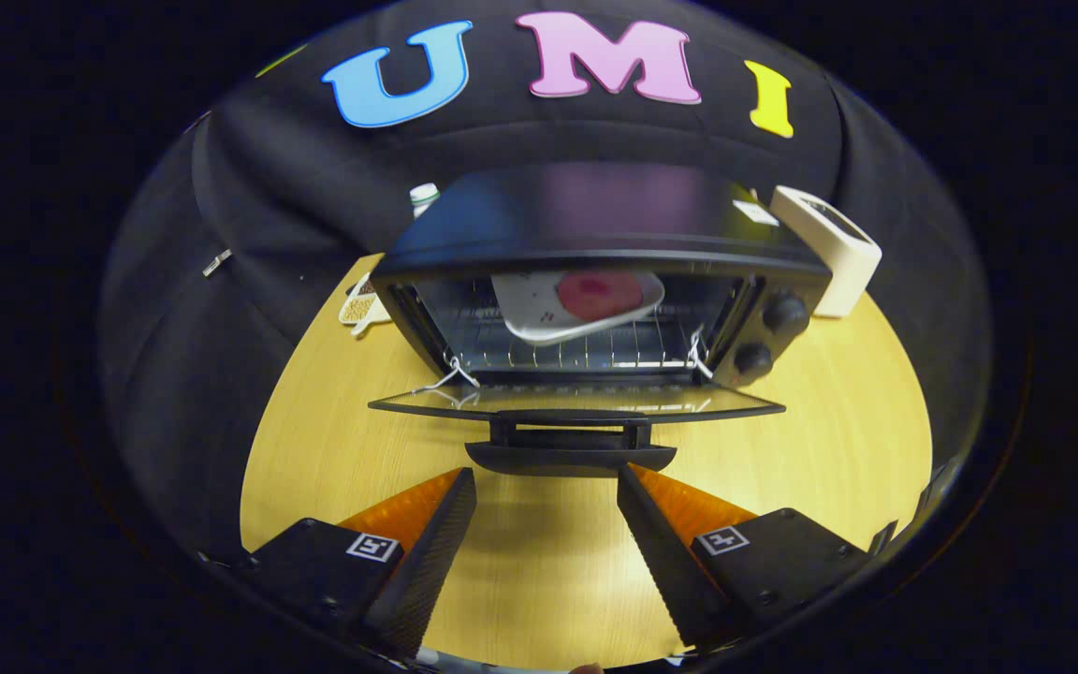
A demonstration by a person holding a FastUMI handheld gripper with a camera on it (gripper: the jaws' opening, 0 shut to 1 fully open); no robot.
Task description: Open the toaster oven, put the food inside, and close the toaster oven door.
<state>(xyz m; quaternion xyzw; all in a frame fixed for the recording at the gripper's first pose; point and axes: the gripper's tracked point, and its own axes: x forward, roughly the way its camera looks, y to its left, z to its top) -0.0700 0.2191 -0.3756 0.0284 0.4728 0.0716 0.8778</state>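
Observation:
A black toaster oven [595, 234] stands on the wooden table [810, 449], straight ahead of my fingers. Its glass door [576, 401] is folded down flat, and the door handle [570, 456] juts toward me just beyond the fingertips. Inside, on the wire rack [586, 354], a white plate [531, 314] carries a round pinkish-red piece of food [598, 294]. My gripper [546, 479] is open, with nothing between its fingers; the fingertips sit slightly below and on either side of the handle, apart from it.
A white box-like device [829, 248] stands behind the oven's right side. A small white dish with brownish bits [361, 304] lies left of the oven, and a white bottle top [423, 197] peeks from behind it. Two knobs [768, 332] face me on the oven's right.

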